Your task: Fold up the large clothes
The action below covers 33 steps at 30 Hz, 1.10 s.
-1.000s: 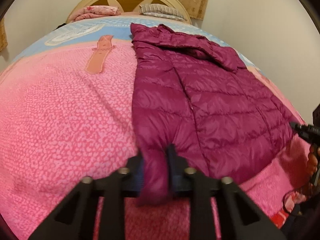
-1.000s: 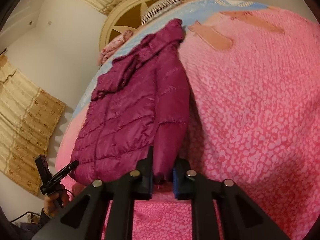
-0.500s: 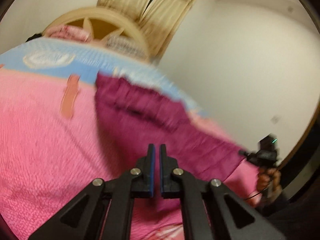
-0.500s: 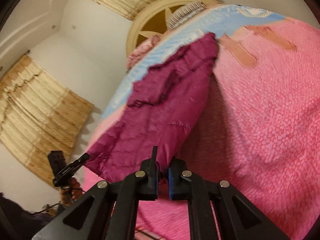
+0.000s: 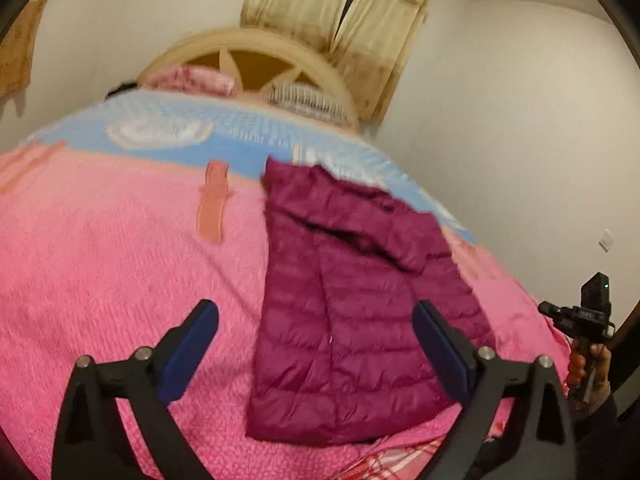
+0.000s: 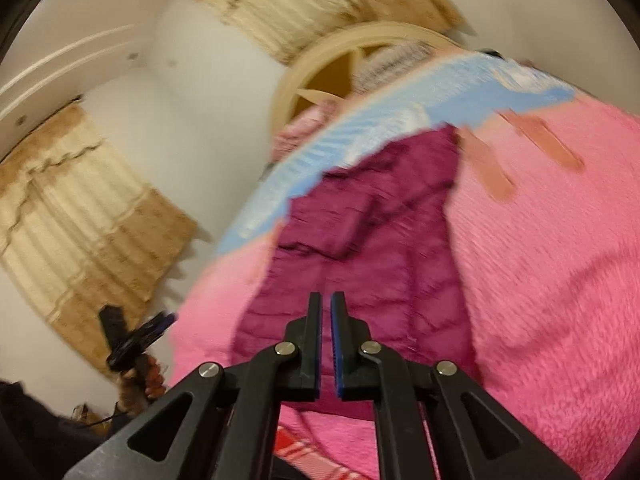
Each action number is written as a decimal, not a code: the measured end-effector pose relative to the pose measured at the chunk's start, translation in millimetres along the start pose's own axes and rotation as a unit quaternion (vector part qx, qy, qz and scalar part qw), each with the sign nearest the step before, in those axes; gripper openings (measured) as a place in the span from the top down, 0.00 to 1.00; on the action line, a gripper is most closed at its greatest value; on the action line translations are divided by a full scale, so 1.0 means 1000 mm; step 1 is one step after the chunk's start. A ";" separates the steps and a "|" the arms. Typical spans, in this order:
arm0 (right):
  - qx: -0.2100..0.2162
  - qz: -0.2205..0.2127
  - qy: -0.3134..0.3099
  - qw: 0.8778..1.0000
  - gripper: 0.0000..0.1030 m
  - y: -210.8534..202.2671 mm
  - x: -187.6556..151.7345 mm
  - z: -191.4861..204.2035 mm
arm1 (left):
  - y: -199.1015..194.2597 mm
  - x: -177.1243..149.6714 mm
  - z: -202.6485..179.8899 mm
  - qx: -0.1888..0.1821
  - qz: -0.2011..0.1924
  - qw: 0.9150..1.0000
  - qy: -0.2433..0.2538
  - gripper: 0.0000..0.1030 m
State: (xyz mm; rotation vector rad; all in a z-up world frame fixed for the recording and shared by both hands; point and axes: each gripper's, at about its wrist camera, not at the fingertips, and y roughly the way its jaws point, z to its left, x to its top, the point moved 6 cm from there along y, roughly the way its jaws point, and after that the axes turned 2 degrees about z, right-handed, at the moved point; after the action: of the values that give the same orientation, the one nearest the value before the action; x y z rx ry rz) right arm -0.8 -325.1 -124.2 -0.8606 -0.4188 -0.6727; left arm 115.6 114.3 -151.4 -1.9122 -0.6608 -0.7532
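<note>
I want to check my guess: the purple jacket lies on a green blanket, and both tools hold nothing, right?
Not quite. The blanket is pink, not green, as the left wrist view shows. The purple jacket does lie on it, and the left tool and right tool hold nothing.

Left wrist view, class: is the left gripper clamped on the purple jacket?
No. The left gripper stands wide open above the purple jacket, which lies loose on the pink bedspread.

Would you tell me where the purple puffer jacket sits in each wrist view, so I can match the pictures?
Left wrist: the purple puffer jacket lies right of centre on the pink bedspread.
Right wrist: the jacket lies at centre, beyond the fingertips.
Shared landmark: the cream arched headboard.
</note>
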 end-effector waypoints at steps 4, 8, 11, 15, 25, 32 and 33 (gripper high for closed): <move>-0.085 0.047 -0.005 0.995 0.95 0.023 -0.018 -0.041 | 0.021 -0.017 0.009 0.006 0.037 0.999 -0.010 0.02; -0.165 0.089 -0.027 0.982 0.94 0.042 -0.039 -0.069 | 0.045 -0.037 0.018 0.029 0.081 0.996 -0.013 0.02; -0.300 0.122 -0.099 0.941 0.94 0.052 -0.049 -0.082 | 0.048 -0.047 0.019 0.006 0.093 0.995 -0.035 0.02; -0.307 0.094 -0.120 0.940 0.94 0.042 -0.041 -0.073 | 0.052 -0.050 0.020 -0.002 0.099 0.994 -0.044 0.02; -0.209 0.022 -0.133 0.969 0.44 0.022 -0.016 -0.060 | 0.063 -0.062 0.022 0.000 0.123 0.991 -0.051 0.02; -0.197 0.039 -0.162 0.966 0.24 0.044 -0.029 -0.038 | 0.068 -0.067 0.019 0.010 0.131 0.991 -0.030 0.02; -0.210 0.038 -0.163 0.963 0.24 0.044 -0.031 -0.041 | 0.069 -0.069 0.019 0.015 0.132 0.991 -0.020 0.02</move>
State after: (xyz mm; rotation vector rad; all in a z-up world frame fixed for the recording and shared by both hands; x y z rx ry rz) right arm 10.4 -325.7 -190.6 -1.3944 -0.5439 -0.5562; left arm 123.3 94.5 -248.0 -1.9430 -0.4288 -0.5341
